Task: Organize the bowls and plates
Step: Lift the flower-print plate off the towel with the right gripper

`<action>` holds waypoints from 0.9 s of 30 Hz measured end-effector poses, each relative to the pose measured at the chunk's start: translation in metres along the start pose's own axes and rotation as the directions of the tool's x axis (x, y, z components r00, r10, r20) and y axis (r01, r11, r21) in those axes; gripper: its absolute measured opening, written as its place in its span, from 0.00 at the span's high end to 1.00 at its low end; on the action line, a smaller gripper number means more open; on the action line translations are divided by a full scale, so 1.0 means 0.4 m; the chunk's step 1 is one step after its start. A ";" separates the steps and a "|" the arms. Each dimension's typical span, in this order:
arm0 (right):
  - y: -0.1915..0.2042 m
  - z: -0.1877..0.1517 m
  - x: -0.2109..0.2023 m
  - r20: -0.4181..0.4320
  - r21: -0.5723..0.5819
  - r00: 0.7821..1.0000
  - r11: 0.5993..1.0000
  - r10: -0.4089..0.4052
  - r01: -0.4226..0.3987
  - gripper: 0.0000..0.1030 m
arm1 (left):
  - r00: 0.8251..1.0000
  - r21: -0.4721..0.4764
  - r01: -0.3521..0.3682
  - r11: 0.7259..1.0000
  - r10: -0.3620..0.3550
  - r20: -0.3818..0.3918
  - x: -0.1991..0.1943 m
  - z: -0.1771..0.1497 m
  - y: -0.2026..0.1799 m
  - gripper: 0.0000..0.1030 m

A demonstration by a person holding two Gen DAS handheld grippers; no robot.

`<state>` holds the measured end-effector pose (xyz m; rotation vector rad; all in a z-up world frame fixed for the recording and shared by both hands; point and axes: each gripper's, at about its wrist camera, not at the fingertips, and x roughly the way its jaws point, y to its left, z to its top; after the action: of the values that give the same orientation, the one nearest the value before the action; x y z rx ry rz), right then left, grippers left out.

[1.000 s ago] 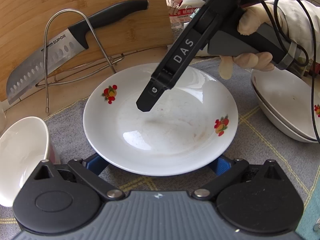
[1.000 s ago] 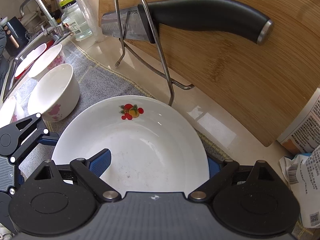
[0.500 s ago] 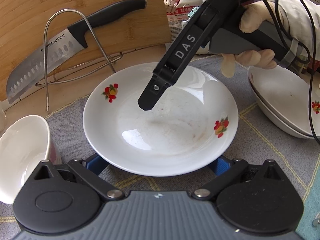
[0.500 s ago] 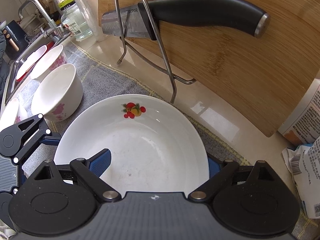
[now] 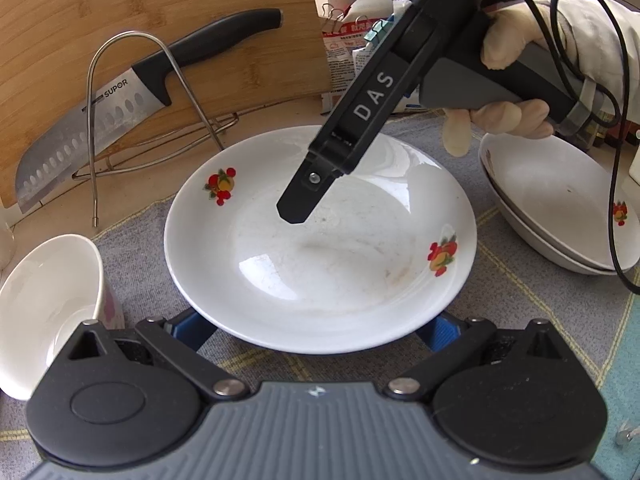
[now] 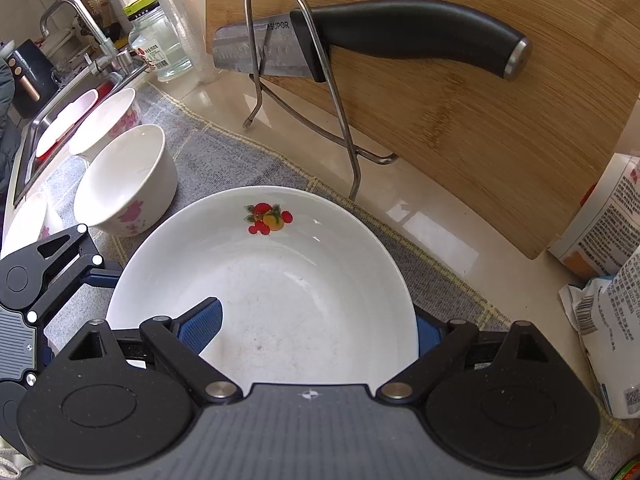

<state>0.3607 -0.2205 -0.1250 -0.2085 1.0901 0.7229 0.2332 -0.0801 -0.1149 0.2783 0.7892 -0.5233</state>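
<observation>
Little has shifted since a second ago; only the knife [image 6: 360,44] and cutting board [image 6: 500,132] sit slightly lower in my right view. My right gripper [image 6: 316,324] stands wide, one finger [image 6: 202,322] inside the fruit-print plate [image 5: 320,240], one outside, pads not pressing; my left gripper [image 5: 316,330] straddles its near rim, open. I count three plates and four bowls; this round plate lies flat, face up, on the grey mat [image 5: 140,236].

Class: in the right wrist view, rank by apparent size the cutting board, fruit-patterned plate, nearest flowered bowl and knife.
1. Cutting board
2. Plate, enlarged by nearness
3. Knife
4. Bowl, similar to the knife, so unsure
</observation>
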 end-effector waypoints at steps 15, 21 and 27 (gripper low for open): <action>0.033 -0.016 -0.048 0.020 -0.016 1.000 1.000 0.000 0.000 0.05 | 1.000 -0.005 -0.009 1.000 0.009 0.010 -0.044 0.005 -0.013 0.01; 0.058 -0.026 -0.074 0.031 -0.024 1.000 1.000 -0.001 0.001 0.05 | 1.000 -0.010 -0.007 1.000 0.007 0.017 -0.071 0.000 -0.022 0.01; 0.090 -0.040 -0.096 0.052 -0.020 0.999 1.000 -0.010 0.011 0.05 | 1.000 0.003 -0.013 1.000 0.013 0.022 -0.101 -0.003 -0.037 0.01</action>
<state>0.3161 -0.2178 -0.0928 -0.2118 1.0323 0.7265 0.2005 -0.0784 -0.0865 0.2803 0.7644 -0.5150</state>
